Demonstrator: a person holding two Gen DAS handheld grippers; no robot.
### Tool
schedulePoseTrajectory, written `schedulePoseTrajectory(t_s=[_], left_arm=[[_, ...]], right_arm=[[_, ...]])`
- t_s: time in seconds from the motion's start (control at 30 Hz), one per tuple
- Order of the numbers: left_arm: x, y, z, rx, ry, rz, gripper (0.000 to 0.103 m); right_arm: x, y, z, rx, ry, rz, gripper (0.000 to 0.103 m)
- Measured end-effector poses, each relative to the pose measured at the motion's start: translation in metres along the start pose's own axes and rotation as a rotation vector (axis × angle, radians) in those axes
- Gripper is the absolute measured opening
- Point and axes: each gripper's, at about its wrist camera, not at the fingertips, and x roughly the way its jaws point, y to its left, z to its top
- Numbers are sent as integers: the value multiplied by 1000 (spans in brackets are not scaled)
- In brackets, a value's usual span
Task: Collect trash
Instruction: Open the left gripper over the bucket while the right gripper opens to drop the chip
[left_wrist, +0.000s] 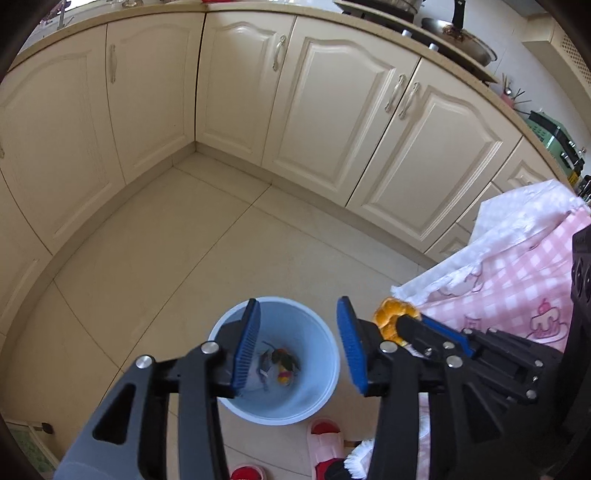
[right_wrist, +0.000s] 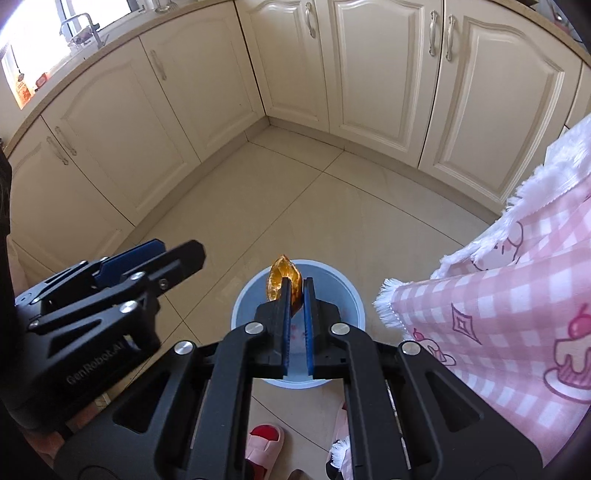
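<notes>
A light-blue bin (left_wrist: 317, 384) stands on the tiled floor, with dark and coloured scraps (left_wrist: 281, 363) at its bottom. My left gripper (left_wrist: 299, 314) hangs open above the bin's mouth, and nothing is between its blue pads (left_wrist: 245, 347). My right gripper (right_wrist: 296, 286) is shut on a piece of orange peel (right_wrist: 277, 282) over the same bin (right_wrist: 352, 299). In the left wrist view the right gripper (left_wrist: 413, 326) comes in from the right with the peel (left_wrist: 389, 317) at its tip. In the right wrist view the left gripper (right_wrist: 159, 254) sits to the left of the bin.
Cream cabinet doors (left_wrist: 332, 122) line the corner behind the bin. A pink checked tablecloth (right_wrist: 517, 314) hangs close on the right. Pink and red slippers (left_wrist: 325, 439) lie on the floor by the bin's near side. A pan (left_wrist: 461, 40) sits on the counter.
</notes>
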Motion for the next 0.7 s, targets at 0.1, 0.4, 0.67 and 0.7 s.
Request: schedulePoseTrajectory(t_s=[0.1,0.4,0.67,0.7], left_arm=[[2,7,-4,-17,5,16,49],[-16,34,-8,-91,-14,61,55],[-31,38,-3,-102,-37,66,56],[-33,39,-3,-102,-39,67,56]], right_arm=[[5,2,0,9,8,6,7],[8,13,1,13,2,31,7],[4,21,7,17,-26,42,7],[3,21,8,18,-29,42,7]])
